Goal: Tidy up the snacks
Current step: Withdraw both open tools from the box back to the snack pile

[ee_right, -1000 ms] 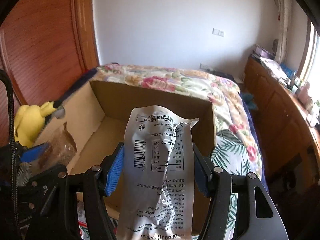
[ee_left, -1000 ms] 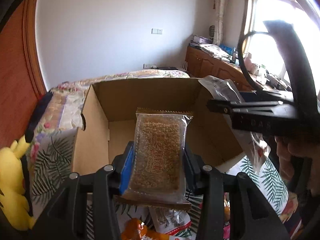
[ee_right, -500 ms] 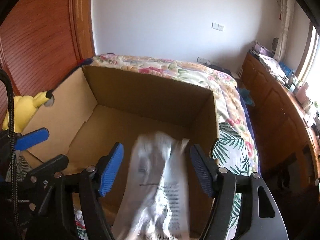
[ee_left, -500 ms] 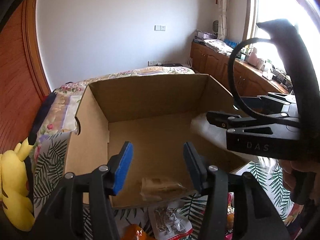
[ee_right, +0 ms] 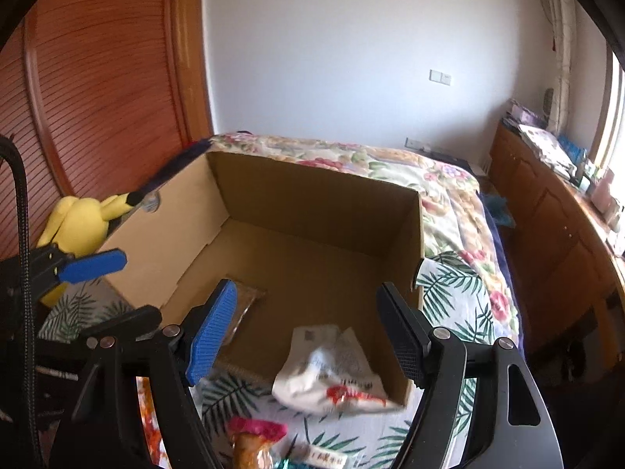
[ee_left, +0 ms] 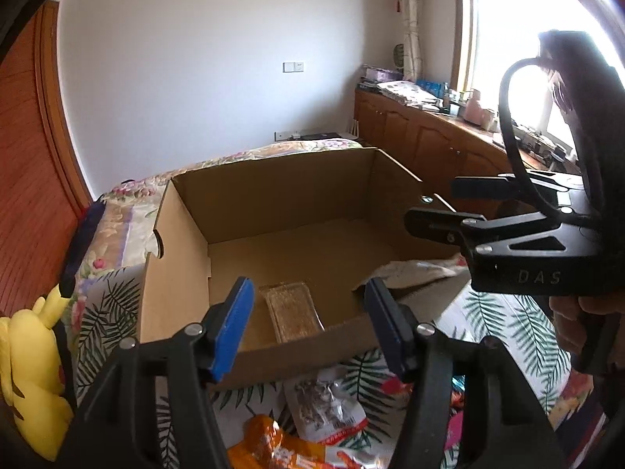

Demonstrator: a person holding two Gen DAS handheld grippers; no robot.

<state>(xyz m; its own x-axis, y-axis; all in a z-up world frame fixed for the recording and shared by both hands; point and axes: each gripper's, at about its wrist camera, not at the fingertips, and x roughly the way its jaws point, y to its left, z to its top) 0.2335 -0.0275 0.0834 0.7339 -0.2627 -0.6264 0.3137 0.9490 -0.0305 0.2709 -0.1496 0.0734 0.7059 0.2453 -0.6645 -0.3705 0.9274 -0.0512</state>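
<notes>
An open cardboard box (ee_left: 273,195) (ee_right: 312,195) sits on the bed. A clear-wrapped brown cereal bar (ee_left: 293,310) (ee_right: 244,308) lies flat on its floor near the front wall. A crumpled white pouch (ee_right: 332,371) (ee_left: 414,271) rests over the box's front right rim. My left gripper (ee_left: 308,326) is open and empty above the front wall. My right gripper (ee_right: 308,336) is open and empty above the pouch; it also shows at the right of the left wrist view (ee_left: 449,207).
More snack packets lie on the leaf-print bedspread in front of the box: an orange one (ee_left: 273,449), a grey one (ee_left: 324,406), a pink-topped one (ee_right: 254,437). A yellow plush toy (ee_left: 27,367) (ee_right: 78,226) sits left of the box. Wooden cabinets (ee_right: 554,234) line the right.
Both grippers opened. The cereal bar dropped from my left gripper to the box floor. The white pouch fell from my right gripper onto the box's front right rim.
</notes>
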